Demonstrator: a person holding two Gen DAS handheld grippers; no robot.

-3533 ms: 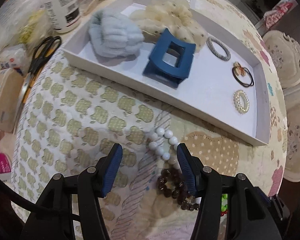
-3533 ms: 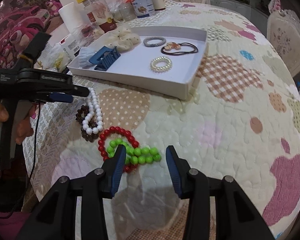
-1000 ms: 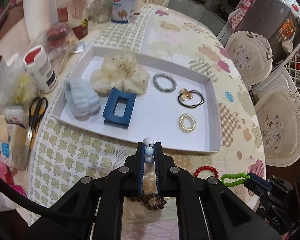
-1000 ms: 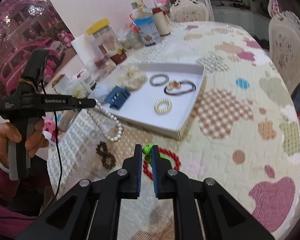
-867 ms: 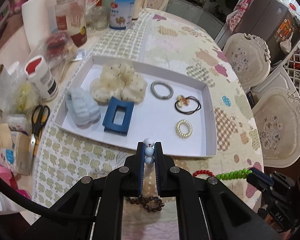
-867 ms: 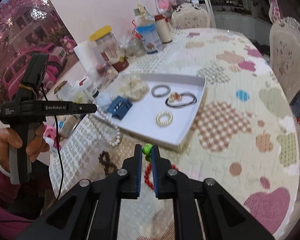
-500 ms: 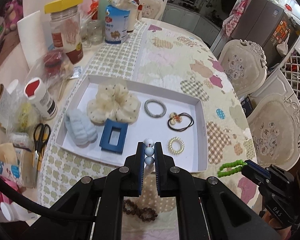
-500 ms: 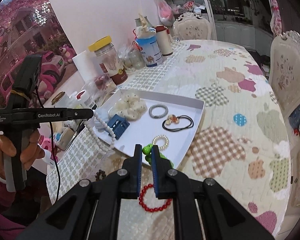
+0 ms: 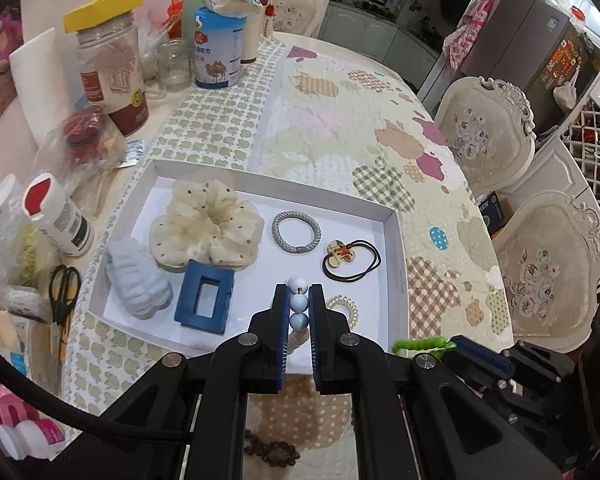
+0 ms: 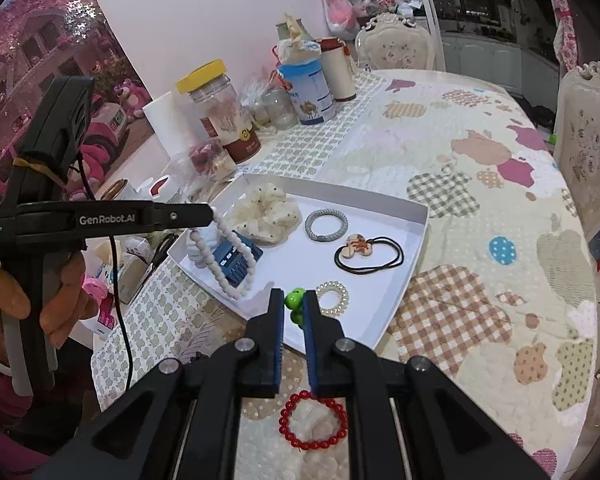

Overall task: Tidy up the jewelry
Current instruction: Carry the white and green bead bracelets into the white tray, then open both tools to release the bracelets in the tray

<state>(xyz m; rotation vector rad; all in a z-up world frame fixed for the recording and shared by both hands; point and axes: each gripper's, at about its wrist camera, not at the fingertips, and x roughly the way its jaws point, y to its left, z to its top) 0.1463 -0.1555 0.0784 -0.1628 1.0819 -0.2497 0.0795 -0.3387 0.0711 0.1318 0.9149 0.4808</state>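
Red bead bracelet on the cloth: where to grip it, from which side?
Both grippers are busy now. The red bracelet lies flat as an open ring on the cloth, clear of the tray. Come from above and pinch one arc, one finger inside the loop, one outside.

White beads [image 9: 299, 302] sat between my left blue pads [image 9: 283, 320]; green beads [image 10: 295, 300] between my right ones [image 10: 307, 320].
The tray [image 9: 396, 248] was white; the scrunchie [image 9: 206, 226] cream with dark dots; the claw clip [image 9: 205, 297] navy; the bracelet [image 10: 313, 420] red; the quilted tablecloth [image 10: 460, 300] patchwork with checks and dots.
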